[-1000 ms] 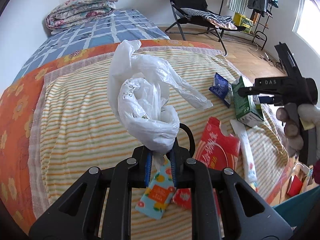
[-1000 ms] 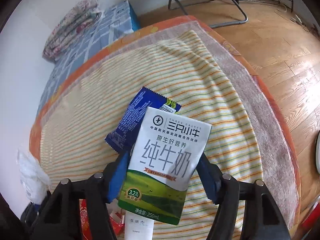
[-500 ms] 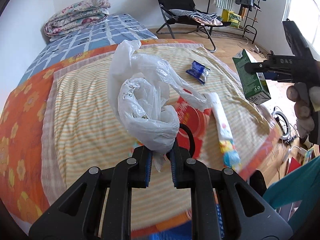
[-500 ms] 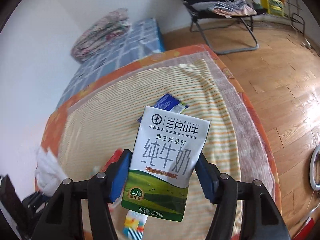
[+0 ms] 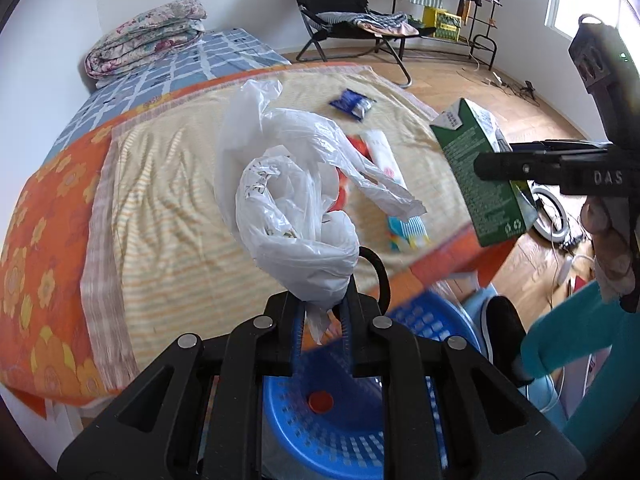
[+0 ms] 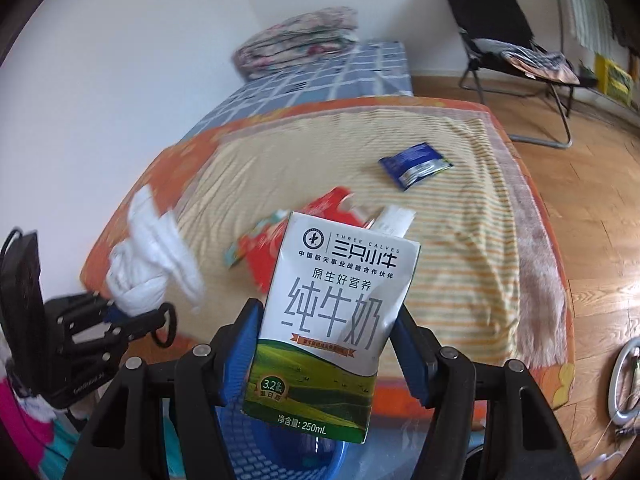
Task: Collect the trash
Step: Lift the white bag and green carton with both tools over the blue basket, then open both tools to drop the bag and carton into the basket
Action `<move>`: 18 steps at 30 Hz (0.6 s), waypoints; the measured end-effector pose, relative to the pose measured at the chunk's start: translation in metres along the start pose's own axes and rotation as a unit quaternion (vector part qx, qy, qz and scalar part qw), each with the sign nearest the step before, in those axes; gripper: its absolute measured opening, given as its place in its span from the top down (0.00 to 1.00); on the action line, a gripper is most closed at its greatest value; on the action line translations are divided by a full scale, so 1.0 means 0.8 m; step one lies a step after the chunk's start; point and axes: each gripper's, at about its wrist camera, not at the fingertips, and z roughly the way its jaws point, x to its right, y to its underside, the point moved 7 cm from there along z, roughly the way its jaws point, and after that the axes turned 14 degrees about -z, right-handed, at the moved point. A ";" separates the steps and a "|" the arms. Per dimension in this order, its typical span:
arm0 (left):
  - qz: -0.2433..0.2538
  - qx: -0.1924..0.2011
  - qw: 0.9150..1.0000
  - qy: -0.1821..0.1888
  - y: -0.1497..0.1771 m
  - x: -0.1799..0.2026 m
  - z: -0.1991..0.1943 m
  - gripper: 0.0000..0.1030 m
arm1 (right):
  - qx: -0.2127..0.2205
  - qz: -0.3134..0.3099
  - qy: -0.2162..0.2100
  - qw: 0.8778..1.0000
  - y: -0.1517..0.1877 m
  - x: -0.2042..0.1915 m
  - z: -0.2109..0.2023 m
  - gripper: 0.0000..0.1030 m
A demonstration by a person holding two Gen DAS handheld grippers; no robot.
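My left gripper (image 5: 322,312) is shut on a crumpled white plastic bag (image 5: 296,200), held above a blue mesh basket (image 5: 332,412) at the foot of the bed. My right gripper (image 6: 326,340) is shut on a green and white 250 mL milk carton (image 6: 332,320), also above the basket (image 6: 256,440); the carton shows at the right of the left wrist view (image 5: 480,176). A blue wrapper (image 6: 414,162), a red packet (image 6: 316,220) and a white tube (image 5: 384,156) lie on the striped blanket.
The bed (image 5: 160,184) has an orange flowered edge and a folded quilt (image 5: 148,40) at its head. A black folding chair (image 5: 344,28) and a clothes rack (image 5: 472,4) stand on the wooden floor. A red cap (image 5: 320,401) lies in the basket.
Both grippers have drawn back from the bed to above the blue basket, still holding the bag and the carton. The trash on the blanket now lies farther away.
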 end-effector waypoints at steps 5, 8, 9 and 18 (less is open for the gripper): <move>0.001 -0.015 1.000 0.000 0.036 0.003 -0.001 0.86 | -0.015 -0.028 -0.016 0.999 0.036 -0.038 0.001 0.36; 0.001 -0.026 1.000 -0.002 0.057 0.003 0.003 0.86 | -0.024 -0.042 -0.019 0.999 0.056 -0.055 0.005 0.36; 0.000 -0.032 0.999 -0.002 0.064 0.003 0.005 0.86 | -0.029 -0.048 -0.020 0.998 0.062 -0.059 0.006 0.36; 0.004 -0.064 0.998 -0.008 0.112 0.002 0.021 0.86 | -0.062 -0.076 -0.032 0.995 0.111 -0.094 0.027 0.36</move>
